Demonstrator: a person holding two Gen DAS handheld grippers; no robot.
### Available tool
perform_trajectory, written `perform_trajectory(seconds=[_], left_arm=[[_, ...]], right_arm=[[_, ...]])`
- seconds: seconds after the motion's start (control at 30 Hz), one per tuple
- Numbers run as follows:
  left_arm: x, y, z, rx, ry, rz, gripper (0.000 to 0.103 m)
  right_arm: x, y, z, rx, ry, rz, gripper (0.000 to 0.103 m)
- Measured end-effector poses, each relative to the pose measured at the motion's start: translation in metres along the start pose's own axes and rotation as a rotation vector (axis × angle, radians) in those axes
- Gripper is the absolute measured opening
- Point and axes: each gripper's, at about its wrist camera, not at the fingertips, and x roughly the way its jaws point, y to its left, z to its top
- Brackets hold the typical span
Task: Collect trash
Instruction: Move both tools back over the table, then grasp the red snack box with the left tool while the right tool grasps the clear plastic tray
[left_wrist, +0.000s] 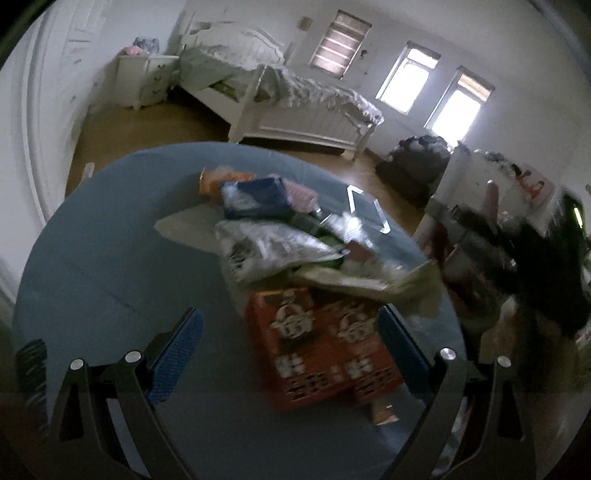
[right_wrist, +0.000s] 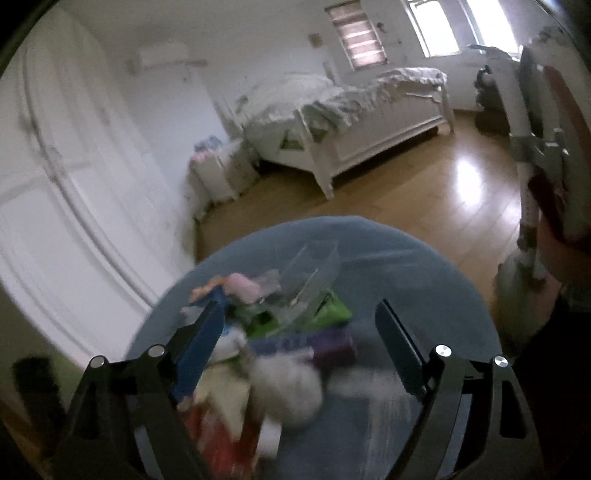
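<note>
A pile of trash lies on a round blue table (left_wrist: 92, 236). In the left wrist view it holds an orange carton (left_wrist: 317, 347), a silver foil bag (left_wrist: 266, 251), a dark blue packet (left_wrist: 258, 195) and a clear plastic tray (left_wrist: 365, 210). My left gripper (left_wrist: 291, 339) is open above the table, its jaws either side of the orange carton. In the right wrist view the pile is blurred: a crumpled white wad (right_wrist: 291, 387), a green packet (right_wrist: 328, 314), a clear tray (right_wrist: 314, 269). My right gripper (right_wrist: 299, 339) is open over the pile and holds nothing.
A white bed (left_wrist: 295, 107) stands behind the table on a wooden floor (right_wrist: 424, 192). A white nightstand (left_wrist: 144, 77) is beside it. A dark bag pile (left_wrist: 417, 162) sits under the windows. White wardrobe doors (right_wrist: 74, 166) are at the left.
</note>
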Motion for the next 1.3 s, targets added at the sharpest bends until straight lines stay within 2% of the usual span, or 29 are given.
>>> perform_trajectory(seconds=[0.07, 0.1, 0.13, 0.2, 0.27, 0.37, 0.4, 0.5, 0.53, 0.7, 0.77, 0.87, 0.93, 1.07, 1.13, 1.23, 1.3], left_arm=[[0.004, 0.004, -0.003, 0.006, 0.018, 0.011, 0.094], [0.006, 0.005, -0.005, 0.008, 0.025, 0.015, 0.094], [0.009, 0.007, -0.003, 0.011, 0.032, 0.018, 0.094], [0.011, 0.008, -0.003, 0.022, 0.041, 0.028, 0.094], [0.014, 0.009, -0.003, 0.039, 0.053, 0.041, 0.094], [0.018, 0.004, -0.007, 0.054, 0.074, 0.044, 0.094], [0.019, 0.004, -0.008, 0.061, 0.079, 0.046, 0.093], [0.029, 0.003, -0.007, 0.091, 0.107, 0.069, 0.092], [0.031, 0.004, -0.009, 0.092, 0.115, 0.071, 0.088], [0.031, 0.016, -0.005, 0.066, 0.127, 0.049, 0.083], [0.030, 0.016, -0.006, 0.070, 0.126, 0.043, 0.077], [0.026, 0.012, -0.008, 0.077, 0.130, 0.028, 0.062], [0.023, 0.010, -0.008, 0.083, 0.128, 0.051, 0.062], [0.021, 0.011, -0.014, 0.045, 0.147, 0.039, 0.064], [0.024, 0.011, -0.014, 0.041, 0.156, 0.057, 0.070], [0.028, 0.004, -0.013, 0.090, 0.143, 0.100, 0.068], [0.027, -0.001, -0.016, 0.096, 0.135, 0.096, 0.065]], right_arm=[[0.028, 0.001, 0.012, -0.007, 0.050, -0.046, 0.083], [0.042, 0.001, 0.018, -0.008, 0.080, -0.061, 0.079], [0.056, 0.002, 0.023, -0.016, 0.115, -0.075, 0.065], [0.080, 0.003, 0.027, -0.044, 0.177, -0.121, 0.051], [0.100, 0.002, 0.029, -0.063, 0.217, -0.136, 0.050], [0.125, -0.006, 0.030, -0.075, 0.280, -0.161, 0.042], [0.131, -0.009, 0.027, -0.082, 0.298, -0.166, 0.036], [0.145, -0.010, 0.021, -0.108, 0.341, -0.177, 0.008], [0.145, -0.012, 0.019, -0.113, 0.340, -0.176, 0.005], [0.122, -0.015, 0.015, -0.094, 0.248, -0.093, 0.003], [0.104, -0.015, 0.014, -0.076, 0.202, -0.053, 0.003], [0.064, -0.017, 0.011, -0.039, 0.121, 0.004, 0.003], [0.036, -0.017, 0.005, -0.010, 0.071, 0.037, 0.003], [-0.008, -0.018, -0.013, 0.016, 0.021, 0.063, 0.003], [-0.025, -0.019, -0.027, 0.022, 0.016, 0.060, 0.003], [-0.037, -0.022, -0.041, 0.032, 0.027, 0.065, 0.003], [-0.042, -0.024, -0.051, 0.040, 0.036, 0.064, 0.003]])
